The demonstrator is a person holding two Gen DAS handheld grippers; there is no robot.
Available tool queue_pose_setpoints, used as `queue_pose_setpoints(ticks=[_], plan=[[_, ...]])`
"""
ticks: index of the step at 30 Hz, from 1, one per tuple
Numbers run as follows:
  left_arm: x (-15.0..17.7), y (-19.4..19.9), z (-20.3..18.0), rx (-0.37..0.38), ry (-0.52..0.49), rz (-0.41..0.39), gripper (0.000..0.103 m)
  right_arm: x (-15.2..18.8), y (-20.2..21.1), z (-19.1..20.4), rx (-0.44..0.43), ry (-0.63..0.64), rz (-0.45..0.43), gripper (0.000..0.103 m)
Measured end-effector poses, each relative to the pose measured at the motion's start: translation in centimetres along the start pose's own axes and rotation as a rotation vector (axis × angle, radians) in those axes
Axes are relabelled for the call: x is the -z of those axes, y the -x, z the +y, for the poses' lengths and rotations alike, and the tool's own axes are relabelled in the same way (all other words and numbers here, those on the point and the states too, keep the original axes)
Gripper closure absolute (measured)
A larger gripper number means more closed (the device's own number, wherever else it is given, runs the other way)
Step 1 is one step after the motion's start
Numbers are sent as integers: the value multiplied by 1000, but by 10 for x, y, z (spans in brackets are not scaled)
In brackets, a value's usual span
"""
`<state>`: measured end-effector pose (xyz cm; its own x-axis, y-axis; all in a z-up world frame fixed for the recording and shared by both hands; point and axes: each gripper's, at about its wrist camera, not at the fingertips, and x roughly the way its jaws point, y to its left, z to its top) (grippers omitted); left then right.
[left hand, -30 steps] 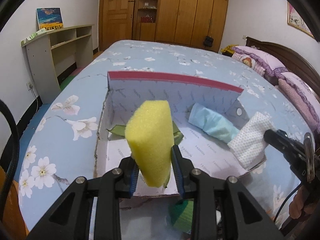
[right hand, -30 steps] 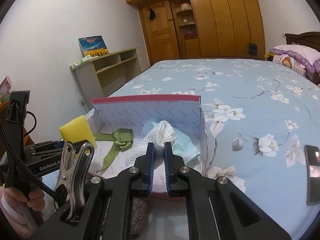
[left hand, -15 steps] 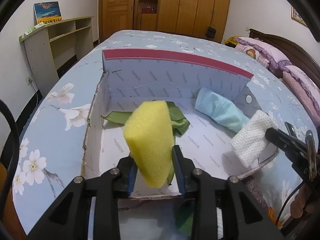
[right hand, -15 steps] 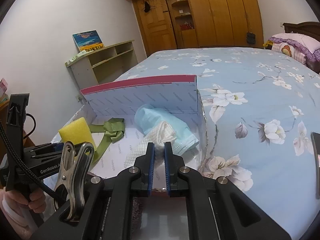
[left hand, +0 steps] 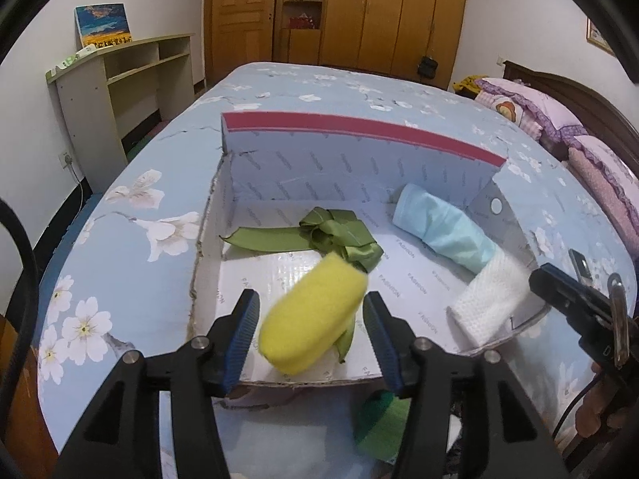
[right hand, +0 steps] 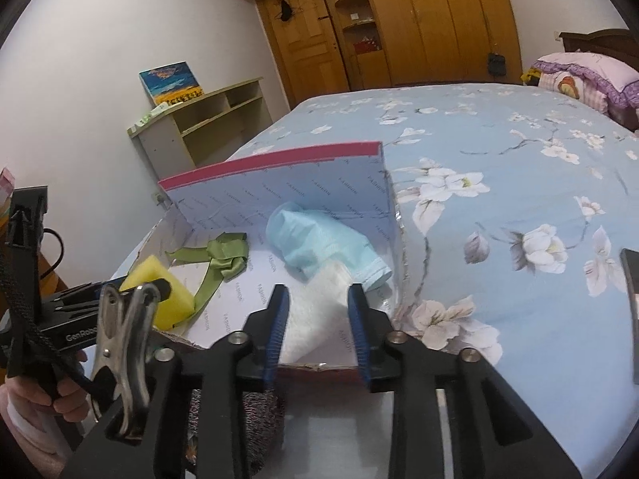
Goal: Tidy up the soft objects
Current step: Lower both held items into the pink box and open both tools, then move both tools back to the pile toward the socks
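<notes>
A white cardboard box point(left hand: 359, 129) with a red rim lies open on the bed. My left gripper point(left hand: 310, 303) hovers over its near edge with its jaws opening. The yellow sponge point(left hand: 313, 311) sits tilted between them, and there is a gap at the left pad. On the right side of the box my right gripper point(right hand: 317, 293) is also opening. The white waffle cloth point(right hand: 315, 311) lies loose between its blue pads on the box floor. A light blue cloth point(right hand: 319, 239) and a green ribbon point(left hand: 339, 235) rest further inside the box.
A dark phone point(right hand: 631, 311) lies on the flowered bedspread to the right. A green item point(left hand: 383, 423) and a grey speckled cloth point(right hand: 259, 419) sit below the box's front edge. An open shelf point(left hand: 120, 92) stands against the left wall, and pillows point(left hand: 531, 107) are at the far right.
Both pairs of jaws have spread apart. The sponge, upright in the left grip before, has tipped over to the right. The white cloth has dropped from the right gripper onto the box floor.
</notes>
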<state>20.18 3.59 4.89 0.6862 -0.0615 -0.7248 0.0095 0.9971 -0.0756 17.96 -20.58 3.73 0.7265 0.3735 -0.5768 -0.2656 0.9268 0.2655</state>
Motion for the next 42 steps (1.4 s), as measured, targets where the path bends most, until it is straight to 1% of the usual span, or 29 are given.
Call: queue_pose_setpoints(ticks=[2, 6, 8, 13, 19, 22, 27, 32, 37, 42], plan=[[-1, 6, 1, -2, 4, -7, 46, -2, 5, 0, 10, 0, -6, 68], [-2, 20, 1, -2, 2, -26, 46, -4, 14, 1, -1, -3, -13, 68], [-2, 28, 1, 0, 4, -35, 46, -5, 22, 3, -2, 3, -32, 68], [0, 41, -1, 0, 9, -32, 46, -8, 35, 7, -1, 14, -44, 68], [12, 52, -7, 37, 18, -26, 46, -5, 52, 12, 1, 28, -38, 67], [20, 55, -12, 54, 19, -17, 46, 0, 62, 15, 3, 37, -36, 67], [32, 55, -17, 80, 36, 9, 46, 12, 67, 16, 8, 33, -14, 67], [42, 55, -22, 100, 41, 24, 46, 25, 65, 12, 5, 14, 13, 67], [58, 46, -25, 123, 54, 69, 46, 35, 61, 9, 0, -3, 31, 67], [65, 36, -32, 145, 63, 96, 46, 44, 56, 7, -16, -20, 55, 67]])
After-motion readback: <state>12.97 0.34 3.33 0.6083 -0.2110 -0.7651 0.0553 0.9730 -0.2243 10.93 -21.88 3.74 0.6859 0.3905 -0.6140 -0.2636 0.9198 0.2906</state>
